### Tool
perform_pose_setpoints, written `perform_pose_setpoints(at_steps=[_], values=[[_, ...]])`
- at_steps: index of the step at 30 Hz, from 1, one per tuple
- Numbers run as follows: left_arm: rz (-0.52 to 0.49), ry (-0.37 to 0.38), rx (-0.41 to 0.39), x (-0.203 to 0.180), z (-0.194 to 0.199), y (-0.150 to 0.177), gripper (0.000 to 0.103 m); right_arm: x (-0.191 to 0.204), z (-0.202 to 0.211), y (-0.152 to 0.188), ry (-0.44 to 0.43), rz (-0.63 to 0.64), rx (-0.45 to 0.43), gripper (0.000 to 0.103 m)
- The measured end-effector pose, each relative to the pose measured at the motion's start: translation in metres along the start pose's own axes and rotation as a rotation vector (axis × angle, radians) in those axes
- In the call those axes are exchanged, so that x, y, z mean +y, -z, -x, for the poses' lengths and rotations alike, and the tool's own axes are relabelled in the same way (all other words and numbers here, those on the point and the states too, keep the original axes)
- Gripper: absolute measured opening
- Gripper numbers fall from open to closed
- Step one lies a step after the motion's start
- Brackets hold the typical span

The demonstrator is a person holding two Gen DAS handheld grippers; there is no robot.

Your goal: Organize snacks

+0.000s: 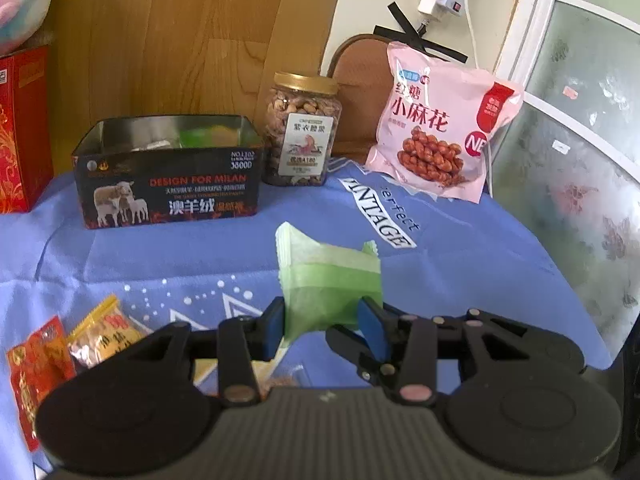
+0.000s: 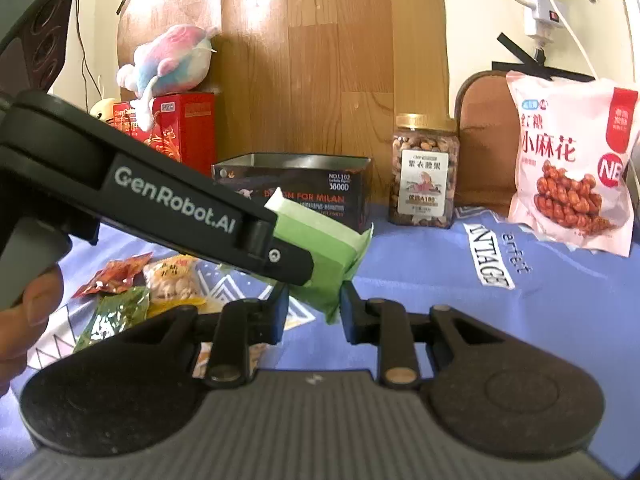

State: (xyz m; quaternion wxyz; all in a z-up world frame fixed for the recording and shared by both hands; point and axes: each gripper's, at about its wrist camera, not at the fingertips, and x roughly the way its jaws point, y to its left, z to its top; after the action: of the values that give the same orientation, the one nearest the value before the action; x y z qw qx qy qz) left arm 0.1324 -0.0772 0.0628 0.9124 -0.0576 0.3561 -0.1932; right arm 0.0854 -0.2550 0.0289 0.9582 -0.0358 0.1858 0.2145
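Observation:
A green snack packet (image 1: 328, 276) hangs above the blue cloth with my left gripper (image 1: 324, 316) shut on its near end, blue pads pressing both sides. In the right wrist view that left gripper (image 2: 296, 268) reaches in from the left with the same green packet (image 2: 316, 240). My right gripper (image 2: 314, 304) sits just below, jaws partly apart; the packet's lower corner shows between its fingers, but I see no pad pressing it. An open black tin box (image 1: 168, 184) stands behind, with some packets inside.
A nut jar (image 1: 302, 136) and a pink twist-snack bag (image 1: 440, 128) stand at the back right. Small loose packets, red (image 1: 36, 364) and yellow (image 1: 100, 336), lie front left. A red carton (image 2: 184, 128) with a plush toy (image 2: 168, 60) is back left. A hand (image 2: 24, 312) holds the left gripper.

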Motion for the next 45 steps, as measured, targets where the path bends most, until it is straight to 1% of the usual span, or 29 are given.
perform_pose_setpoints(at_steps=[5, 8, 11, 14, 16, 20, 21, 23, 24, 25, 26, 28, 33, 37, 40, 42, 45], values=[[0.022, 0.012, -0.006, 0.015, -0.002, -0.01, 0.04, 0.004, -0.011, -0.009, -0.001, 0.024, -0.005, 0.03], [0.054, 0.031, -0.021, 0.03, -0.001, -0.023, 0.04, 0.009, -0.022, -0.022, 0.0, 0.065, -0.021, 0.03], [0.083, 0.034, -0.05, 0.047, -0.001, -0.046, 0.039, 0.013, -0.039, -0.041, -0.005, 0.089, -0.052, 0.03], [0.083, 0.025, -0.076, 0.059, -0.009, -0.073, 0.039, 0.012, -0.064, -0.062, -0.004, 0.111, -0.083, 0.03], [0.09, 0.015, -0.086, 0.069, -0.021, -0.094, 0.039, 0.008, -0.085, -0.076, -0.006, 0.106, -0.091, 0.03], [0.108, -0.02, -0.099, 0.09, -0.058, -0.13, 0.039, -0.006, -0.132, -0.098, -0.005, 0.061, -0.075, 0.03], [0.112, -0.028, -0.1, 0.094, -0.066, -0.136, 0.038, -0.008, -0.143, -0.101, 0.0, 0.064, -0.067, 0.032], [0.132, -0.034, -0.091, 0.103, -0.086, -0.143, 0.041, -0.009, -0.163, -0.101, 0.019, 0.07, -0.038, 0.034], [0.143, -0.043, -0.079, 0.107, -0.096, -0.145, 0.042, -0.011, -0.169, -0.1, 0.025, 0.064, -0.026, 0.042], [0.15, -0.053, -0.06, 0.11, -0.104, -0.144, 0.042, -0.013, -0.17, -0.099, 0.027, 0.051, -0.023, 0.045], [0.156, -0.059, -0.049, 0.112, -0.108, -0.143, 0.042, -0.015, -0.168, -0.098, 0.022, 0.038, -0.025, 0.045], [0.161, -0.047, -0.053, 0.115, -0.108, -0.137, 0.042, -0.018, -0.158, -0.094, 0.007, 0.022, -0.032, 0.045], [0.139, -0.049, -0.081, 0.107, -0.077, -0.119, 0.042, -0.02, -0.114, -0.081, -0.023, -0.037, -0.032, 0.045], [0.033, -0.134, -0.077, 0.085, -0.042, -0.09, 0.042, -0.023, -0.086, -0.064, -0.094, -0.113, 0.006, 0.045], [-0.026, -0.179, -0.076, 0.072, -0.016, -0.06, 0.042, -0.019, -0.062, -0.044, -0.132, -0.157, 0.038, 0.045], [-0.044, -0.215, -0.065, 0.066, -0.001, -0.037, 0.042, -0.016, -0.051, -0.031, -0.154, -0.182, 0.062, 0.045], [-0.026, -0.235, -0.043, 0.062, 0.015, -0.01, 0.042, -0.01, -0.027, -0.012, -0.158, -0.223, 0.083, 0.045]])
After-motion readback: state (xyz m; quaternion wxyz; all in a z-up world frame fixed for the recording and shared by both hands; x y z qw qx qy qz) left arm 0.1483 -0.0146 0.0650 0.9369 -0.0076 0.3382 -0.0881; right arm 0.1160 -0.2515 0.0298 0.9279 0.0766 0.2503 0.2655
